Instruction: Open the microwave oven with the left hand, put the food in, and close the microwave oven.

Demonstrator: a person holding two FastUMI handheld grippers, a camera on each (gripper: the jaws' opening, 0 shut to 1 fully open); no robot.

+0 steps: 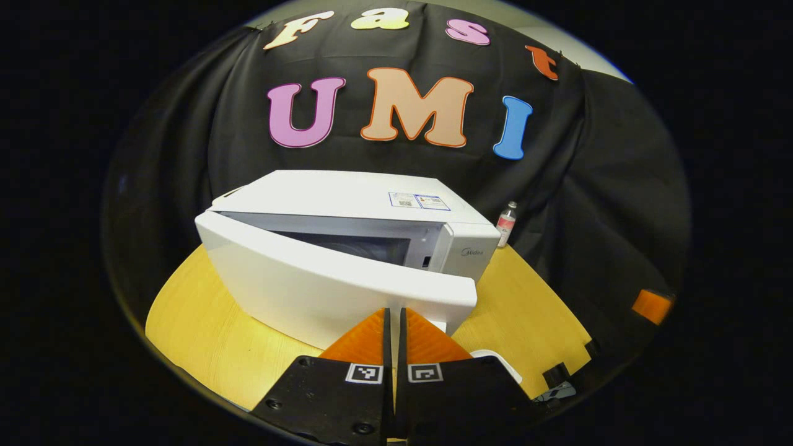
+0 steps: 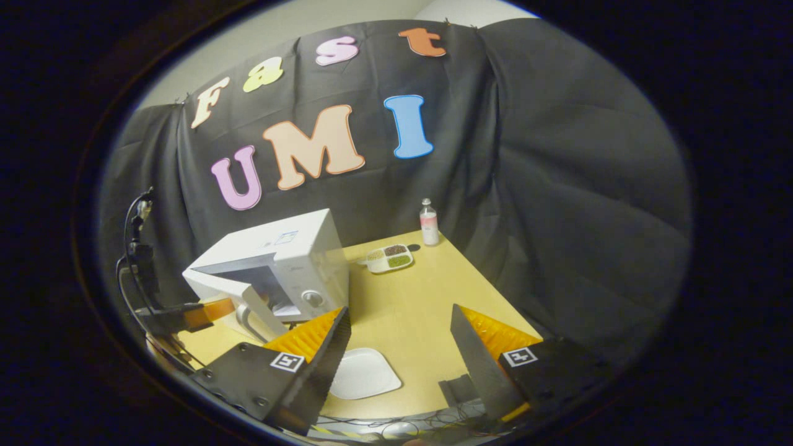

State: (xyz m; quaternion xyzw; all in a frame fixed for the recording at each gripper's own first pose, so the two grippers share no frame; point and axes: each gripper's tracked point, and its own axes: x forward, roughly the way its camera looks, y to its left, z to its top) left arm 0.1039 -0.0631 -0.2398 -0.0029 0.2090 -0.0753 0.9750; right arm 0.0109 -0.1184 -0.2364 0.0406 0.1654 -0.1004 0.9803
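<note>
The left claw (image 1: pixel 394 322), closed, hides part of the smooth white microwave (image 1: pixel 347 248) door's edge; right claw (image 2: pixel 399 328) gapes over the wooden surface (image 2: pixel 409 297).

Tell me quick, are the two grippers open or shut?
Left gripper: shut, pinching nothing, at the microwave door.
Right gripper: open, empty, over the table.

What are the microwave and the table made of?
The microwave looks like smooth white plastic or painted metal; its even sheen leaves that open. The table looks like pale wood or wood-look laminate, going by faint grain lines.
</note>
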